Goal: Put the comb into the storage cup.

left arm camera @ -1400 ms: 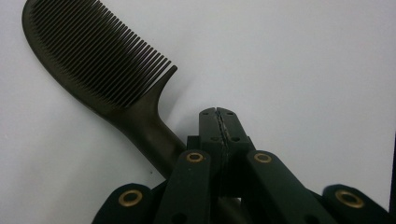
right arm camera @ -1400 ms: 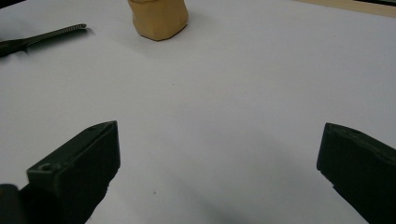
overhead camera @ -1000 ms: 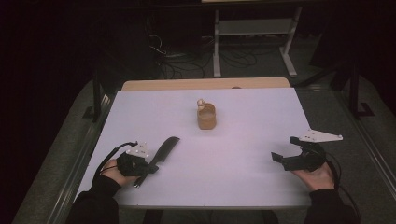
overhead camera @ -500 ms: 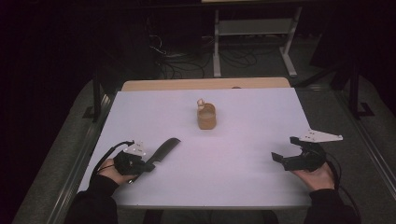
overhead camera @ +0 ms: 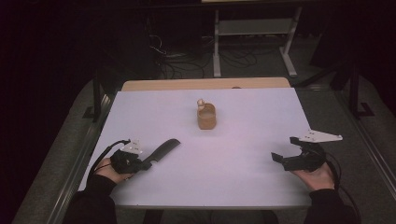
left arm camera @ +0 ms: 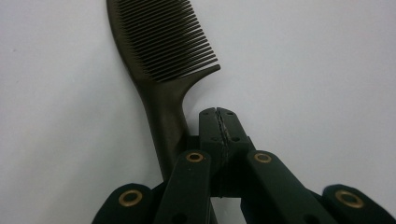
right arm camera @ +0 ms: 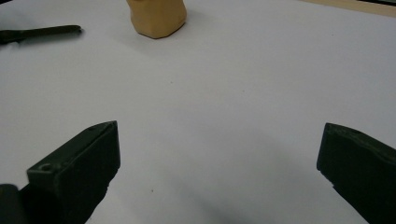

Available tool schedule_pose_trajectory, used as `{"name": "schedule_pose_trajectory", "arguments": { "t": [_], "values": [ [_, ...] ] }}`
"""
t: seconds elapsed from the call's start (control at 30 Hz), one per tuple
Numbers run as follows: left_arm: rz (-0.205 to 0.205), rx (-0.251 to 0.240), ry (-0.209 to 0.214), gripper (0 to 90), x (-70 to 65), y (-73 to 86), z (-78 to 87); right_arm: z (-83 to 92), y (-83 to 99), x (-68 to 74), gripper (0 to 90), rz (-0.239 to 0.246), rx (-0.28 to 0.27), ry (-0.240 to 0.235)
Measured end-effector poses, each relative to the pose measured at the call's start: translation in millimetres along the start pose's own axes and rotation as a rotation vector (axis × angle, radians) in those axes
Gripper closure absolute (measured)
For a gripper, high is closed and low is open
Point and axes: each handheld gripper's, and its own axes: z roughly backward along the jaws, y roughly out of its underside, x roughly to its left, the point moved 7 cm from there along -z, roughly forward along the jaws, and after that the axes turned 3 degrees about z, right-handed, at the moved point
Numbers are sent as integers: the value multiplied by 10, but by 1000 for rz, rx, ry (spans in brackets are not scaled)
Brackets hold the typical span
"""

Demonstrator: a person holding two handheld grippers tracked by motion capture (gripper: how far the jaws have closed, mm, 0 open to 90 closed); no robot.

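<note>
Left gripper (overhead camera: 145, 164), near left on the tabletop (overhead camera: 243, 116), has its jaws together beside the comb (left arm camera: 161, 60) handle, not around it: the left gripper view shows the handle running past the closed tips on their left, so the comb lies flat and ungripped. Right gripper (overhead camera: 286, 149) rests near right, jaws wide apart and empty, with the tan cup (overhead camera: 206, 116) far centre. Judged step: the comb pickup; next move calls for parting the left jaws and straddling the handle before closing.

Dark olive-brown comb (left arm camera: 161, 51); tan cup (overhead camera: 206, 116); white table (overhead camera: 243, 140); black left tool (left arm camera: 219, 122)
</note>
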Motion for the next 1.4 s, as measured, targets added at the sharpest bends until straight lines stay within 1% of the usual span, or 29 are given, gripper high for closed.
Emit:
{"name": "schedule_pose_trajectory", "arguments": {
  "t": [0.13, 0.23, 0.6, 0.77, 1.0, 1.1, 1.3, 1.4],
  "values": [
    [14, -2, -8, 900, 28, 23, 19, 1, 0, 0, 0, 0, -1, 0],
    [13, 0, -12, 900, 42, 33, 28, 1, 0, 1, 0, 0, 0, 0],
    [35, 5, -49, 900, 126, 99, 86, -2, 3, 2, 0, 0, 3, -1],
    [48, -2, -69, 900, 181, 132, 124, -4, 4, 1, 0, 1, 4, -1],
    [69, -14, -84, 900, 232, 170, 160, -6, 4, 3, 0, 1, 5, -3],
    [71, -13, -91, 900, 250, 183, 173, -8, 5, 3, 0, 1, 5, -4],
    [91, -20, -107, 900, 302, 220, 212, -14, 8, 4, 0, 2, 9, -6],
    [91, -22, -111, 900, 305, 218, 229, -17, 9, 4, 0, 3, 10, -5]
  ]
}}
